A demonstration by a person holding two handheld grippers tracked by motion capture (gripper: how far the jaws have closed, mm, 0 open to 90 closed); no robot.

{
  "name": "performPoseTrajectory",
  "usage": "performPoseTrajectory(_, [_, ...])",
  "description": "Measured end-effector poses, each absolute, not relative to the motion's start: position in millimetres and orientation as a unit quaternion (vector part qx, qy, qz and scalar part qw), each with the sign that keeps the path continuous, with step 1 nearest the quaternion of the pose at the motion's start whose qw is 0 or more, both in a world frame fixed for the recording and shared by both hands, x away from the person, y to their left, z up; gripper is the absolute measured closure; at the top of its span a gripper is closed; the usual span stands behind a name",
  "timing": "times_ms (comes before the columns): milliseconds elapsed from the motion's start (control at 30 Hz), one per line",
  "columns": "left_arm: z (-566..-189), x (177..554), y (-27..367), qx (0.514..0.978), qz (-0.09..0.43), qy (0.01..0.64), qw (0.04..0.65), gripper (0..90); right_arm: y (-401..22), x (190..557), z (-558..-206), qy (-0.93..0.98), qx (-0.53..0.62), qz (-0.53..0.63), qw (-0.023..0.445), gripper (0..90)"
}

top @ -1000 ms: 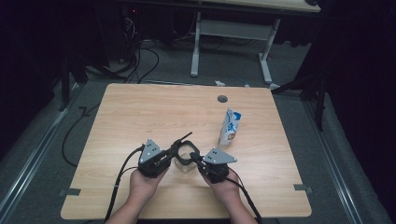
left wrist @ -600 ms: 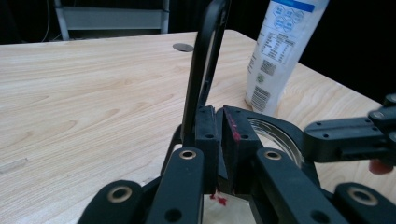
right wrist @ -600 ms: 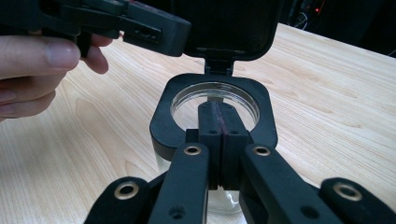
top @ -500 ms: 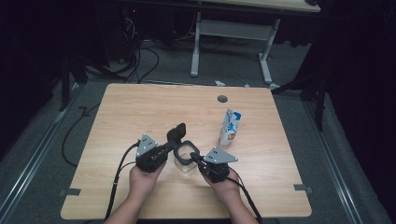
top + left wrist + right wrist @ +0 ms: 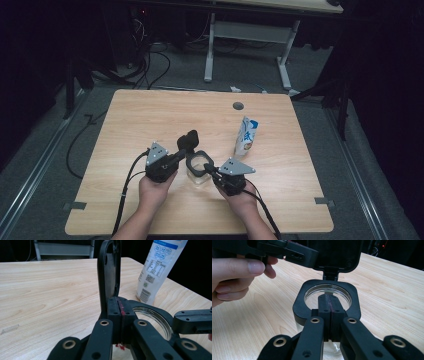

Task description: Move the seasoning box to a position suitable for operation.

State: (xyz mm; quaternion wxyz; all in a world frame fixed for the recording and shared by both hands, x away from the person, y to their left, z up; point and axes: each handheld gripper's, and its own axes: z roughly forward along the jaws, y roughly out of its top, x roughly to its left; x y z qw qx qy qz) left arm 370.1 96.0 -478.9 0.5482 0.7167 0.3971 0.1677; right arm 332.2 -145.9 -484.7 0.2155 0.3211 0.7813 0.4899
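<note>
A light wooden table [image 5: 150, 120] with a pale grain carries everything here. Near its far edge a small round grey hole [image 5: 238, 106] is set into the top. A white and blue pouch [image 5: 246, 136] stands upright on the right half, printed with small text and a barcode. Toward the near middle a clear glass jar [image 5: 199, 170] with a black collar and a raised hinged lid [image 5: 188, 140] sits on the wood. A tiny clear scrap [image 5: 9, 328] lies on the bare surface, well apart from the jar.

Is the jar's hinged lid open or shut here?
Open. The lid stands up from its hinge, baring the jar mouth; the left gripper pinches the lid's edge.
</note>
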Motion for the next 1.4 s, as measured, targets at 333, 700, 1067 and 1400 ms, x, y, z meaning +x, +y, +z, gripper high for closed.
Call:
performPoseTrajectory(333, [-479.0, 370.5, 96.7, 0.718, 0.168, 0.395, 0.548, 89.2, -146.4, 332.2, -485.0, 0.781, 0.319, 0.492, 0.215, 90.0])
performPoseTrajectory(700, [-479.1, 356.0, 108.5, 0.737, 0.177, 0.375, 0.534, 78.7, -146.2, 331.4, -485.0, 0.782, 0.318, 0.490, 0.217, 89.8])
performPoseTrajectory(1067, [-500.1, 353.7, 159.7, 0.748, 0.172, 0.413, 0.491, 60.1, -157.4, 327.0, -475.3, 0.767, 0.323, 0.501, 0.237, 88.8])
performPoseTrajectory(1400, [-518.1, 336.5, 183.7, 0.752, 0.216, 0.406, 0.471, 52.8, -217.4, 332.4, -473.6, 0.713, 0.421, 0.479, 0.293, 73.7])
